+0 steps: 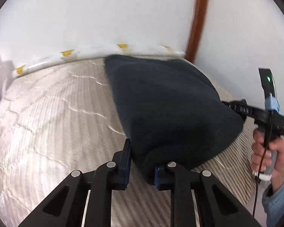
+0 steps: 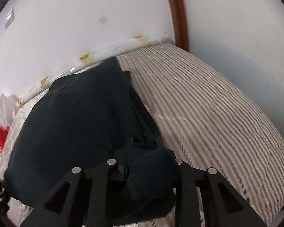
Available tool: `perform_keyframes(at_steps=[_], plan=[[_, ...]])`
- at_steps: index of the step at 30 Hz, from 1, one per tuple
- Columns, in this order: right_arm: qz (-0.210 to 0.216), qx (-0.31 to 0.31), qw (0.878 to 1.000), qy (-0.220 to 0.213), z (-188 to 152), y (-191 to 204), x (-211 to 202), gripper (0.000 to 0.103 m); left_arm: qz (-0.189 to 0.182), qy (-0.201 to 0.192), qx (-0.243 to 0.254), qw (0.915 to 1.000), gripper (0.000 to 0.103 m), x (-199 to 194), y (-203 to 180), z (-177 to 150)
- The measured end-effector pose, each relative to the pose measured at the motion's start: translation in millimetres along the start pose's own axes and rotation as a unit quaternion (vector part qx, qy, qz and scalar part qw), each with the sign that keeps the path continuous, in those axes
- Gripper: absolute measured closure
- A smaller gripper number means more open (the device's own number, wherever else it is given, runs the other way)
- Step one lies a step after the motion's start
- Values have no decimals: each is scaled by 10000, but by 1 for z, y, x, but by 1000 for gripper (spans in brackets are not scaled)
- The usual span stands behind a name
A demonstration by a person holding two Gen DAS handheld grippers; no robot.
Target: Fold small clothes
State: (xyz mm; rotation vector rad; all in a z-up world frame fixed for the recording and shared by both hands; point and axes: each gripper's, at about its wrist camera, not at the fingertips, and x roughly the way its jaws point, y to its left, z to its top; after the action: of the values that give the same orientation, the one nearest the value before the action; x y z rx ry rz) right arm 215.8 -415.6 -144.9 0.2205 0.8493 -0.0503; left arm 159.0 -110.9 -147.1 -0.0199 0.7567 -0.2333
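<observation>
Step in hand: both grippers carry one edge of the dark garment [image 1: 172, 109] over the striped bedcover [image 1: 53, 117]; judged a fold or lay-down in progress.
Doing it well: keep the two grips level and the held edge taut, so the cloth lands flat with no bunching between them; bring the edge onto its matching edge before any release.
Risk: fabric in the right wrist view bunches thickly at the jaws; a wrinkle may get folded in.
Left gripper [image 1: 143, 167]: lower centre of its frame; jaws narrowly spaced, pinching a thick rolled corner of the garment, blue pads against the cloth on both sides.
Right gripper [image 2: 142, 162]: lower centre of its own frame; fingers mostly buried in cloth, close together, clamped on a bunched fold. In the left wrist view it enters from the right edge, held by a hand [image 1: 270, 157], tip hidden behind the garment.
Garment position: centre of the left view, centre-left of the right view, draped from both grips toward the bolster [image 1: 70, 56] along the wall.
</observation>
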Motion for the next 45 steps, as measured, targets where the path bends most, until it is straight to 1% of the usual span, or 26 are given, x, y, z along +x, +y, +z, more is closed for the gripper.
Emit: perform_keyframes(at_steps=[4,8,13,17,20,22,24,29,31,33,34,36,38,41,44,45], plan=[[213,-60,9998,-16,9,37,8,83,62,39,-424,9991,86,-5,43,9],[453,-206,9988,27,18,79,18,84,352,-32,-527,9980,87,-13,75,11],[755,-522,9957,96,22,134,29,85,624,-61,-861,9943,87,-19,120,6],[874,-775,9931,97,19,165,31,85,736,24,-1059,9916,87,-18,142,1],[988,-949,9906,21,16,166,25,85,683,185,-1074,9917,87,-14,141,-9],[1162,-971,9885,-42,13,152,16,85,716,216,-963,9925,87,-8,135,-10],[1216,-968,9878,-99,10,141,11,85,710,241,-870,9934,87,-9,127,-16],[1056,-1028,9891,-46,-1,125,3,81,816,322,-563,9945,86,-14,111,-26],[1094,-1044,9885,-33,-1,120,-8,80,789,388,-602,9943,86,-18,111,-28],[1067,-1109,9881,-63,0,119,-20,78,677,443,-671,9945,86,-24,113,-30],[1025,-1135,9881,-131,1,118,-28,78,622,449,-695,9946,86,-28,113,-31],[834,-1144,9890,-421,3,117,-45,75,552,434,-727,9949,86,-38,115,-34],[840,-1156,9876,-647,4,119,-57,75,515,409,-764,9949,86,-46,115,-37],[953,-1321,9843,-686,4,134,-57,75,543,351,-783,9948,86,-57,114,-38],[941,-1703,9797,-491,-3,154,-40,75,564,309,-834,9944,85,-63,117,-33],[803,-1844,9790,-346,-8,158,-30,75,558,299,-852,9943,84,-64,118,-32]])
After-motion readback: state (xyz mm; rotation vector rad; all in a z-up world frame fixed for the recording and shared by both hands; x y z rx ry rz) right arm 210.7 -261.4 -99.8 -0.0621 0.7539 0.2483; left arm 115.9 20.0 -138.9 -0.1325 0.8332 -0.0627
